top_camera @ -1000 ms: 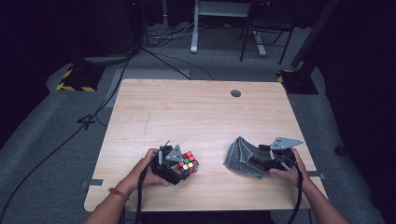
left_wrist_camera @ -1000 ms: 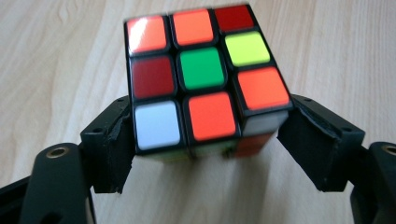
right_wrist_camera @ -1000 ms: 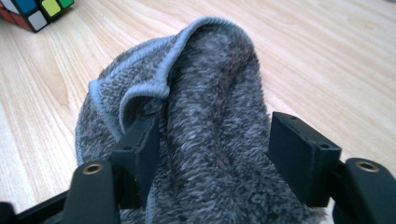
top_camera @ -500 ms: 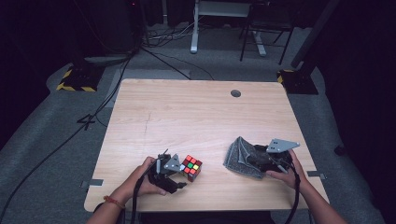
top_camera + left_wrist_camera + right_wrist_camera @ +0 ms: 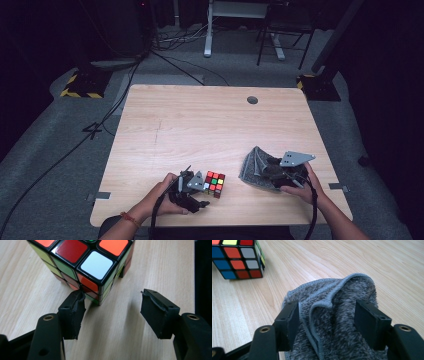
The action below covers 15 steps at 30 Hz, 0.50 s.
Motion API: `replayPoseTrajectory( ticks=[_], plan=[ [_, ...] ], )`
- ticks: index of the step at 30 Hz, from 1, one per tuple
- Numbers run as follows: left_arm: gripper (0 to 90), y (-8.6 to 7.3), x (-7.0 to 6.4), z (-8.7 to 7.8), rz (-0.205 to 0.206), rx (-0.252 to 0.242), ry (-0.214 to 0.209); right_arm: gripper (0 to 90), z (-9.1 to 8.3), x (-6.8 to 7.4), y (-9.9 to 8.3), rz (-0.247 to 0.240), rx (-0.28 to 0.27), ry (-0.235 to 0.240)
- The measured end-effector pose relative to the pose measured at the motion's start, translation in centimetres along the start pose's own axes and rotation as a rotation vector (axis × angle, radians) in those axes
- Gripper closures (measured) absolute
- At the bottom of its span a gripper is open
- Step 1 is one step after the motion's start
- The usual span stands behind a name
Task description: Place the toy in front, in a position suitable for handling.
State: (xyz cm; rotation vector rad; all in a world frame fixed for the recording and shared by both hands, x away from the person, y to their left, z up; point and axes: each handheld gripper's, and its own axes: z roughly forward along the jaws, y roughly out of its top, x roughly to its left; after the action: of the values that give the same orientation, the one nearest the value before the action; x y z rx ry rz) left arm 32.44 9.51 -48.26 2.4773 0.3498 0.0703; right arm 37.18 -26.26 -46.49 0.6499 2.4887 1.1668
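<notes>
Near the table's [image 5: 200, 125] front edge, the left claw [image 5: 113, 306] gapes empty beside a puzzle cube [image 5: 85, 267]; the right claw [image 5: 327, 315], open wide, straddles a grey cloth [image 5: 337, 327].

So we've got the cube [image 5: 214, 183] sitting on the surface [image 5: 200, 125] near the front edge, left of the cloth [image 5: 256, 170]. Our left gripper [image 5: 192, 192] is just behind-left of the cube; our right gripper [image 5: 280, 172] sits on the cloth's right side.
</notes>
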Motion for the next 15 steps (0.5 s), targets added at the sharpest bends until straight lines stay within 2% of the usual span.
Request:
replayPoseTrajectory(
  ticks=[3,5,6,7,8,11,12,15],
  plan=[
    [36.4,0.6,-0.4,0.4,0.03,0.007,-0.012,36.8,0.3,0.3,0.1,-0.006,0.007,0.009],
    [34.3,0.8,-0.5,0.7,0.054,0.015,0.002,36.6,0.5,0.5,0.2,-0.013,0.011,0.016],
    [29.8,0.7,-0.4,0.8,0.053,0.024,0.02,36.6,0.7,0.7,0.3,-0.015,0.01,0.022],
    [23.1,0.6,-0.2,0.8,0.046,0.024,0.02,36.4,0.8,0.8,0.3,-0.019,0.01,0.023],
    [21.0,0.3,0.3,0.7,0.019,0.014,0.015,36.5,0.9,0.8,0.4,-0.023,0.012,0.027],
    [18.3,-0.3,1.2,0.1,-0.019,-0.016,0.03,36.3,1.4,1.3,0.6,-0.03,0.017,0.042],
    [15.5,-0.4,1.4,0.0,-0.025,-0.024,0.034,36.0,1.7,1.5,0.7,-0.037,0.021,0.045],
    [15.3,-0.2,2.3,-0.2,-0.037,-0.068,0.054,35.7,2.3,2.0,1.0,-0.049,0.025,0.063]
  ],
)
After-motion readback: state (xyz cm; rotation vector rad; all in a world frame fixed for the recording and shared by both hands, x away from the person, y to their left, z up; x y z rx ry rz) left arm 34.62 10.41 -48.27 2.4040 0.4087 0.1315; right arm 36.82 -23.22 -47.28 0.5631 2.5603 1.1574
